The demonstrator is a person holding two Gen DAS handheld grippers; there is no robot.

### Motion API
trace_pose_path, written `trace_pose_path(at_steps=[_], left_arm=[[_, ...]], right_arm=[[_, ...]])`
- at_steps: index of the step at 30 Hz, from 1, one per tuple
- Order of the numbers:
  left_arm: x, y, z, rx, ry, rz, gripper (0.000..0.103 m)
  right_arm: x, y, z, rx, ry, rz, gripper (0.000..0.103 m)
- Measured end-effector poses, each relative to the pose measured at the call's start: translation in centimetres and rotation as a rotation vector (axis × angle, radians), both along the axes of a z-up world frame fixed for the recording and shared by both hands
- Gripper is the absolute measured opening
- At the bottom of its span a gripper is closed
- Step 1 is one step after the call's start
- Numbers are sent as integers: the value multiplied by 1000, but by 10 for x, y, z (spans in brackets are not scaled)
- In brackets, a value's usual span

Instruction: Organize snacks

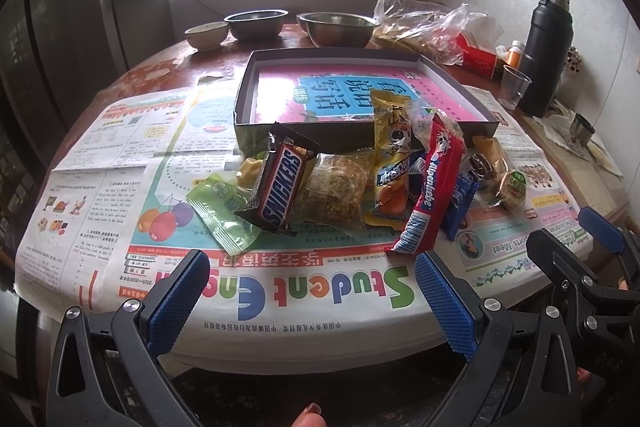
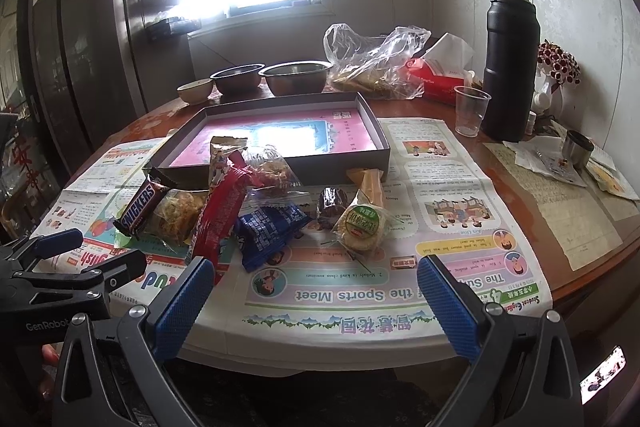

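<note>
A heap of snacks lies on newspaper in front of a shallow dark box (image 1: 243,99) (image 2: 381,133) lined with a pink sheet. The heap holds a Snickers bar (image 1: 280,187) (image 2: 138,213), a red Alpenliebe stick (image 1: 430,187) (image 2: 220,211), a yellow packet (image 1: 394,155), a green packet (image 1: 224,211), a blue packet (image 2: 268,231) and a round biscuit with a green label (image 2: 360,225). My left gripper (image 1: 312,299) hangs open at the table's near edge, short of the heap. Beside it my right gripper (image 2: 316,303) is open too, and holds nothing.
Two steel bowls (image 1: 338,27) and a small ceramic bowl (image 1: 206,34) stand behind the box. A crumpled plastic bag (image 2: 372,59), a red tissue box (image 2: 436,79), a clear plastic cup (image 2: 470,111) and a tall black flask (image 2: 508,67) fill the back right. Papers lie at far right.
</note>
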State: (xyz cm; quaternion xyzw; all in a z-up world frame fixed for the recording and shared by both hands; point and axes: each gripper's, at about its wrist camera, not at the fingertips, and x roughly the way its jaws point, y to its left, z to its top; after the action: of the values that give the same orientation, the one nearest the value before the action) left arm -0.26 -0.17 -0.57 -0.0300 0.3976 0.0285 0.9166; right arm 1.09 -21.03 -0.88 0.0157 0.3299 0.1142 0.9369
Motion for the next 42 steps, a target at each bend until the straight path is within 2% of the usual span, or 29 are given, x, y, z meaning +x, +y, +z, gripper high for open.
trace_pose_path(at_steps=[7,15,28,32,36,42], left_arm=[[3,10,0,-30,9,8,102],[7,41,5,-73,-2,75,102],[26,65,-5,-46,58,90,102],[35,65,-7,-45,74,58,102],[41,61,-4,-16,54,32,102],[47,65,-5,-9,49,26,93]], right_arm=[[1,0,0,7,1,3,102],[2,0,-1,30,2,20,102],[12,12,-1,91,24,81,102],[20,25,-3,92,44,113,102],[29,37,-8,94,73,137,102],[44,54,-12,94,106,149,101]])
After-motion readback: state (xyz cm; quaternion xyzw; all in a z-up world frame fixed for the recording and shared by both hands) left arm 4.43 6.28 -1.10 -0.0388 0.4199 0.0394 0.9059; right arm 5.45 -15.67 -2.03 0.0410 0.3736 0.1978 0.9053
